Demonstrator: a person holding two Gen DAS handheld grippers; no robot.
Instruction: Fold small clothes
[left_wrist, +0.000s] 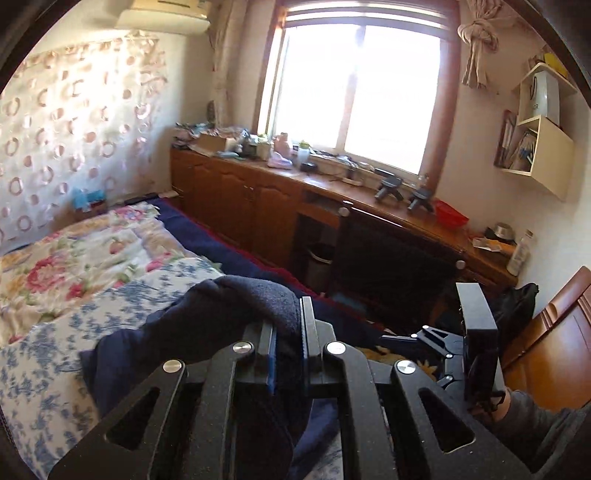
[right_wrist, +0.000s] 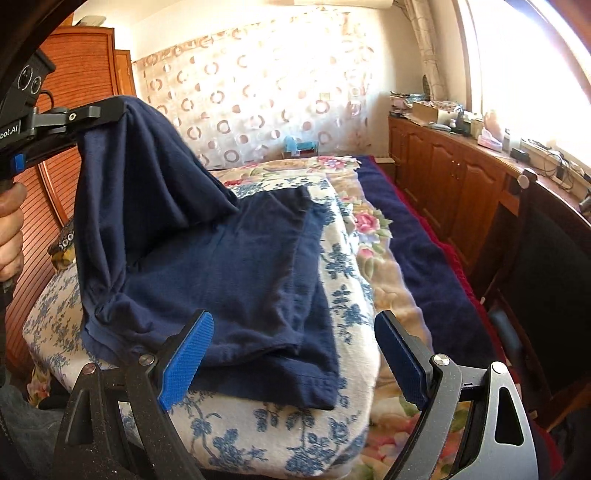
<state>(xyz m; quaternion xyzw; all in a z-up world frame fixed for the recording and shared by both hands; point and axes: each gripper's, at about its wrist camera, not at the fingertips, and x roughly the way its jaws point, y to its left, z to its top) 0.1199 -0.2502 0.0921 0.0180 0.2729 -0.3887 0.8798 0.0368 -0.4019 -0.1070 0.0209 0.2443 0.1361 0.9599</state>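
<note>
My left gripper is clamped on the raised left edge of the navy garment lying on the bed, so I should carry it rightward evenly, lay edge on edge, and keep my wide-open, empty right gripper near to pin the fold.

The garment is made of soft, matt navy knit cloth, faintly fuzzy where it is bunched in the left tongs. The right tongs are built of speckled matt black plastic with shiny round metal rivets, and their pads are faced with rough, gridded blue rubber. The bed is covered by a plush printed blanket. The cabinets are finished in glossy reddish wood.
</note>
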